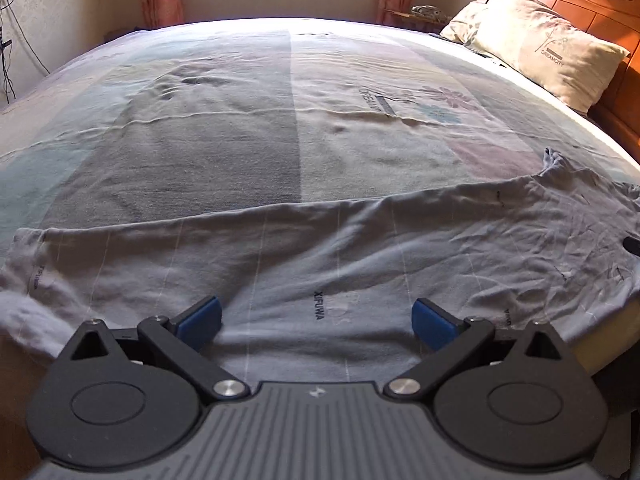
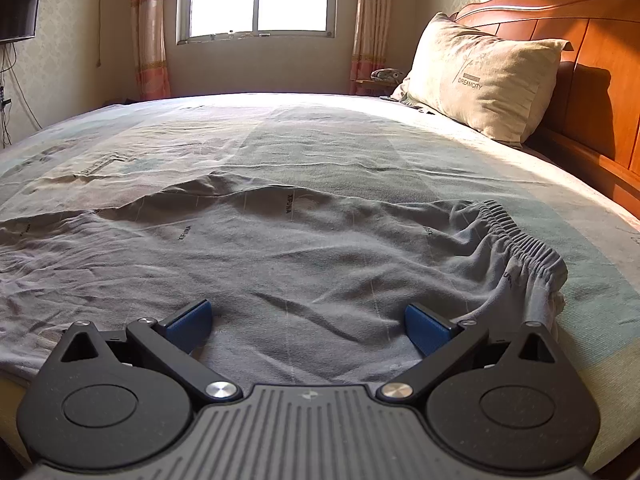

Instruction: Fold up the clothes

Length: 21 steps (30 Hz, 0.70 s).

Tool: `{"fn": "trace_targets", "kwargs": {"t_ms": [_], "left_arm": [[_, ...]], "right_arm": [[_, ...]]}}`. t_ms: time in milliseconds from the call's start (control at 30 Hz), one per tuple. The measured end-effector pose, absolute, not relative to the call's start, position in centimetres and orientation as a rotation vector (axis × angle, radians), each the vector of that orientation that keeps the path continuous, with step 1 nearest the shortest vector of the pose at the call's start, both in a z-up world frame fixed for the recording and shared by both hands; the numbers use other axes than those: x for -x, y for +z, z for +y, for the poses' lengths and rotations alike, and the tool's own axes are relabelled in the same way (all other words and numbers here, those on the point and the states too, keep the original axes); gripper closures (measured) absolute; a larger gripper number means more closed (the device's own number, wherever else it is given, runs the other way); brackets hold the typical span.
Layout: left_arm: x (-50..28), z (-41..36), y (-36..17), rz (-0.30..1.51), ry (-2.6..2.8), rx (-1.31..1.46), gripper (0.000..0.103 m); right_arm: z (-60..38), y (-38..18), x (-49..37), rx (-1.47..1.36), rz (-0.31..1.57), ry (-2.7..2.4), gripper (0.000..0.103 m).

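A pair of grey trousers (image 1: 320,256) with thin pale lines and small dark lettering lies flat along the near edge of the bed. Its cuff end (image 1: 28,264) is at the left in the left wrist view. Its gathered elastic waistband (image 2: 524,240) is at the right in the right wrist view, and the wrinkled grey cloth (image 2: 280,264) spreads leftward from it. My left gripper (image 1: 316,322) hovers open just above the leg part, nothing between its blue pads. My right gripper (image 2: 308,322) hangs open over the seat part near the waistband.
The bed (image 1: 240,120) carries a striped pastel sheet with a flower print. A beige pillow (image 2: 480,76) leans on the wooden headboard (image 2: 592,80) at the right. A window (image 2: 256,0) with curtains faces me, and a dark screen (image 2: 16,10) with cables hangs on the left wall.
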<state>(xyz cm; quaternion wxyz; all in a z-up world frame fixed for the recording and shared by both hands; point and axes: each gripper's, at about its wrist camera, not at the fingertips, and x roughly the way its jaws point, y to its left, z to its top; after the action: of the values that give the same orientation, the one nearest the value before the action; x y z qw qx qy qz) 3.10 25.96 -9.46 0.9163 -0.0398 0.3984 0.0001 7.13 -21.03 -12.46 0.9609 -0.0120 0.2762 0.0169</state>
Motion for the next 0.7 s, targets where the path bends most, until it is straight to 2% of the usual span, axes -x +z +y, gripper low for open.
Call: {"fn": "trace_targets", "kwargs": {"t_ms": [133,367,467,567,700], "left_arm": [[-2.4,28.8,-8.5,0.771,0.064,0.122,0.002],[0.2,33.6,-10.2,0.774,0.139,0.268,0.001],[0.6,34.5,-8.9,0.739,0.147,0.269,0.002],[-0.3,35.2,-8.5,0.729,0.16,0.24,0.002],[-1.0,36.5,-10.3,0.803,0.215,0.266,0.002]], "right_arm": [[-21.0,-12.3,-7.3,0.024,0.572,0.034,0.0],[-20.8,-11.8,-7.3,0.027,0.608,0.019,0.0],[-20.1,-10.5,-7.6,0.056,0.659,0.033,0.0],[-17.9,-8.3,-7.5,0.075,0.635,0.115,0.0],[-13.1,-6.6,-7.5,0.139,0.609,0.263,0.0]]}}
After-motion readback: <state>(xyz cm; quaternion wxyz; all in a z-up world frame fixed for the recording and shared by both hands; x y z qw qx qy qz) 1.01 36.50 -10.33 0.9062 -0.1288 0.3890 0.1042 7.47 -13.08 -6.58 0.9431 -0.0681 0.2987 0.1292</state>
